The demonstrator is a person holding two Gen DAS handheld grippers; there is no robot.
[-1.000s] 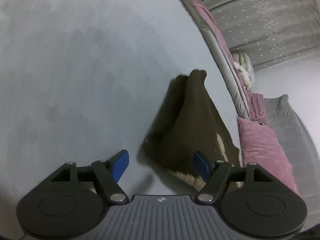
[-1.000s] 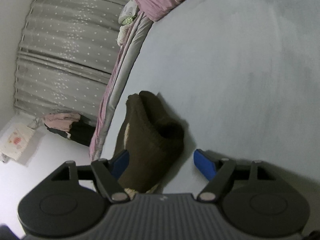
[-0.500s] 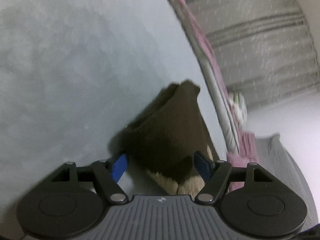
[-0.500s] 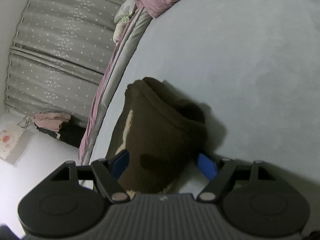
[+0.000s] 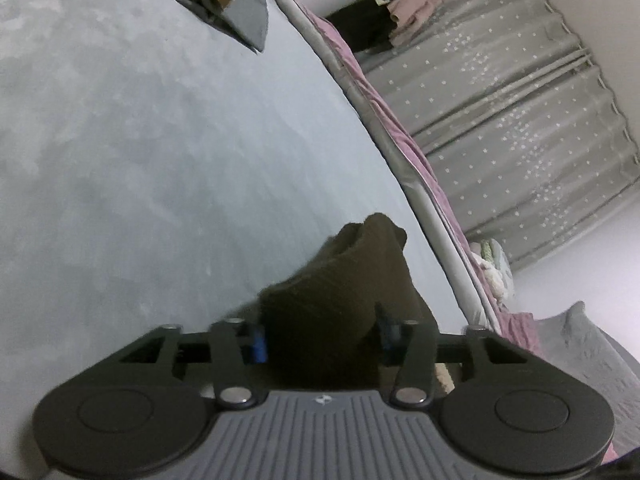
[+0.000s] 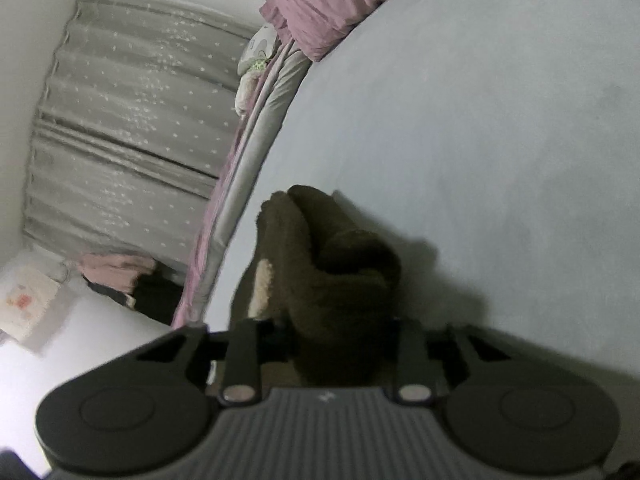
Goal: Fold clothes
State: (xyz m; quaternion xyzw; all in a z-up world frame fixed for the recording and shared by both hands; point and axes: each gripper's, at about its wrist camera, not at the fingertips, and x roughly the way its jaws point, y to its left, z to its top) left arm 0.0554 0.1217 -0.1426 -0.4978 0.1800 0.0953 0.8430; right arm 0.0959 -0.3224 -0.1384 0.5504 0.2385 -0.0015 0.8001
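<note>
Gripping now, both sides:
left gripper (image 5: 322, 340): fingers pinching the near edge of the brown garment (image 5: 352, 300), blue pads tight against the fabric on both sides.
brown garment: dark knit piece, bunched and lifted at the grippers, far end lying on the grey bed (image 5: 160, 160) close to the bed's edge; cream patch (image 6: 262, 288) shows on one side in the right wrist view.
right gripper (image 6: 340, 340): fingers closed in on the same garment (image 6: 340, 280), cloth filling the gap between them; pads hidden by fabric.
bed: pale grey suede-like cover, pink sheet (image 5: 404, 140) along its edge, pink pillow (image 6: 320, 4) at one end.
background: grey star-dotted curtain (image 5: 512, 120), folded grey clothing (image 5: 236, 16) at the bed's far end.
</note>
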